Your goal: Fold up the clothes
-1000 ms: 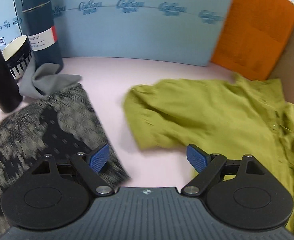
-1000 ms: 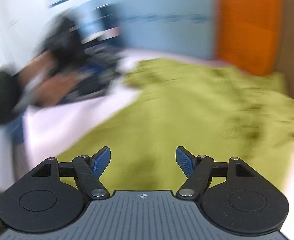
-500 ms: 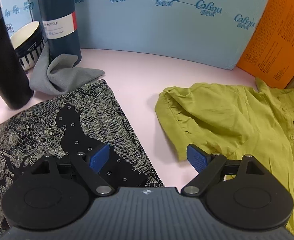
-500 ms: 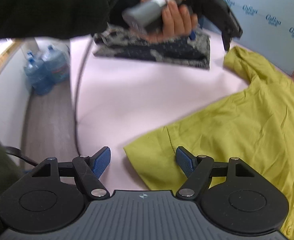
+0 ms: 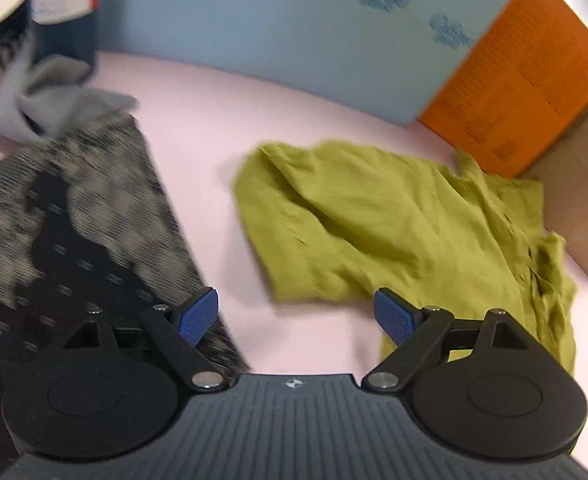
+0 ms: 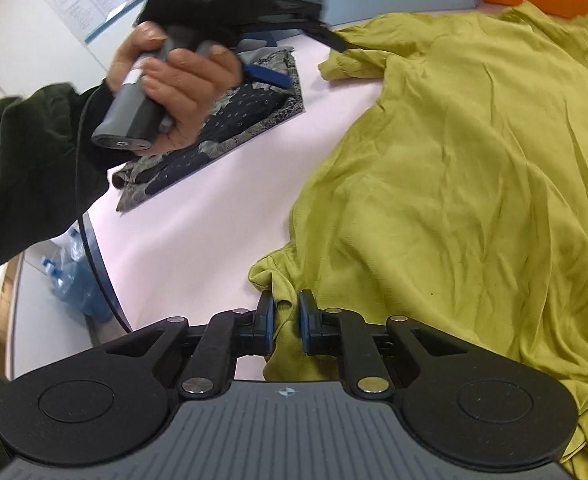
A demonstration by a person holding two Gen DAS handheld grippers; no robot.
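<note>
While the right gripper point(image 6: 286, 316) has just been closing and now pinches the near hem corner of the olive-green shirt point(image 6: 474, 184), the left gripper point(image 5: 296, 314) hangs w/ jaws wide, nothing between them. Shirt lies spread on the pink table point(image 5: 230, 96), long axis running from the clamped hem away to the collar end by the orange box point(image 5: 522, 76). Its free sleeve point(image 5: 294, 208) lies just ahead-right of the left gripper, so that hand's nearer. Folded lace garment point(image 5: 86, 216) sits to the left, apart.
</note>
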